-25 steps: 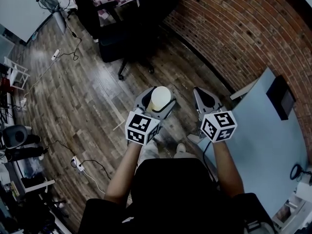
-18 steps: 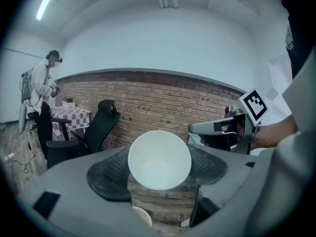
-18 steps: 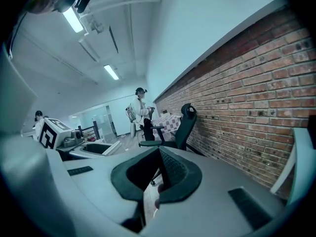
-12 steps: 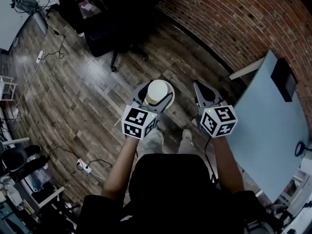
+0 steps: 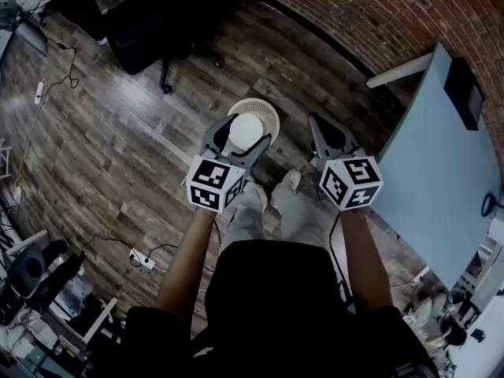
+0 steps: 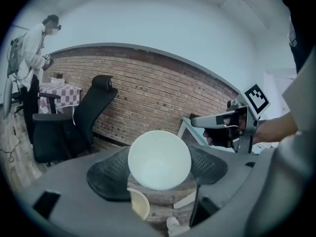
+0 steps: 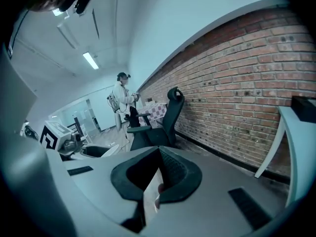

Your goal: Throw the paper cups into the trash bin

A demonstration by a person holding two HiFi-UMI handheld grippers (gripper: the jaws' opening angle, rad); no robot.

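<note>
Clamping a plain white, open-mouthed paper cup (image 6: 159, 159), left gripper (image 5: 244, 136) fingers stand wide; right gripper (image 7: 157, 172) fingers closed, empty.

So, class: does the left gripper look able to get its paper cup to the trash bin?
Probably yes: the left gripper holds the paper cup almost over the open trash bin, with nothing between them.

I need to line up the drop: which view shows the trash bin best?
The head view: the trash bin shows from above, its round rim partly behind the paper cup. The left gripper view catches only part of the bin below the cup. The right gripper view misses it.
</note>
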